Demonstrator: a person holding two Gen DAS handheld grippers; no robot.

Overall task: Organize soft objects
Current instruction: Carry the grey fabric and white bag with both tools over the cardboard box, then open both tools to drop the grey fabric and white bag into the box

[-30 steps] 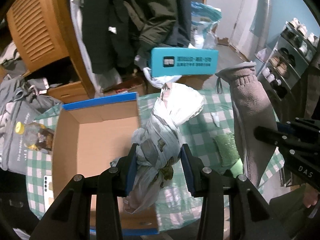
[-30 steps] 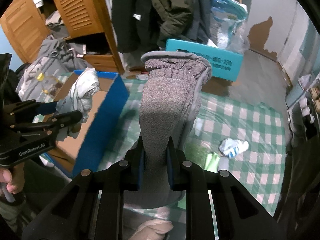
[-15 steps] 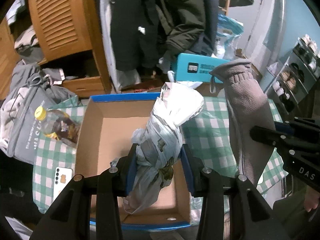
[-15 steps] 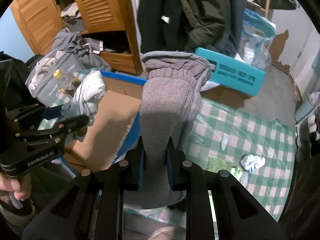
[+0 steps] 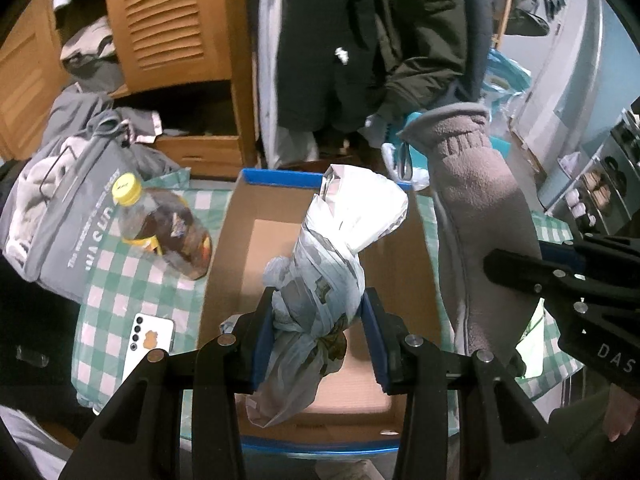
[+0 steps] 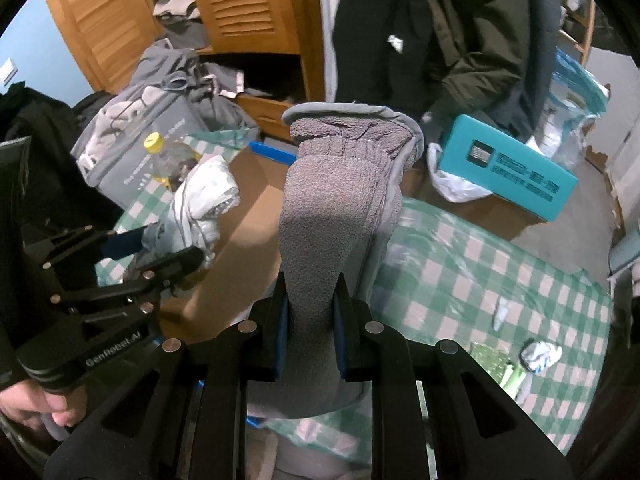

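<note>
My left gripper point(image 5: 318, 334) is shut on a knotted pale grey-white cloth bundle point(image 5: 332, 264), held above the open cardboard box with blue edges point(image 5: 404, 280). My right gripper point(image 6: 311, 332) is shut on a grey fleece sleeve-like piece point(image 6: 332, 216) that stands up between its jaws. In the left wrist view the fleece piece point(image 5: 480, 220) hangs just right of the box, with the right gripper point(image 5: 560, 280) at the right edge. In the right wrist view the bundle point(image 6: 204, 200) and the left gripper point(image 6: 136, 256) are at the left, over the box point(image 6: 240, 240).
The box rests on a green-and-white checked cloth point(image 6: 500, 272). Left of the box lie a yellow-capped bottle point(image 5: 160, 224), a white phone point(image 5: 148, 340) and a grey bag point(image 5: 56, 208). A small white-blue item point(image 6: 540, 354) and green things lie far right. A teal box point(image 6: 504, 168), wooden cupboard and hanging coats stand behind.
Both grippers have moved left with their loads. The cloth bundle now hangs over the middle of the box, and the fleece piece has come to the box's right side.
</note>
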